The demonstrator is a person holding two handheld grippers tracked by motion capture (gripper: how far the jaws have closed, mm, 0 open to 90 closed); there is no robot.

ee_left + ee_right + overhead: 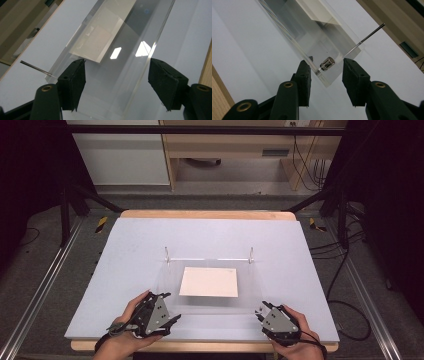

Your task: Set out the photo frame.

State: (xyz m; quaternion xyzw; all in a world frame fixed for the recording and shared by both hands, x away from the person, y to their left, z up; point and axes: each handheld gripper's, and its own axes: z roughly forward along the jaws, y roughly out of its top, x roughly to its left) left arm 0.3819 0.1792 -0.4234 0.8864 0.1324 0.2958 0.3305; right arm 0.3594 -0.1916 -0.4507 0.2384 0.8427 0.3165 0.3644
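One clear acrylic frame (210, 285) at the tabletop's (125, 250) near middle, holding one pale sheet (209, 281), with two thin pins (167, 255) upright at its far corners and one metal knob (327, 63) at the near right corner. Two hands, palms inward: left gripper (167, 317) gaping wide at the frame's near left edge, untouched; right gripper (260, 311) half-open, straddling the knob corner, pads clear.

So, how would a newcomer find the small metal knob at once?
Start at the pale grey board on the table, then find the clear plastic frame holding white paper. At its near right corner, the shiny knob is the only metal stud.
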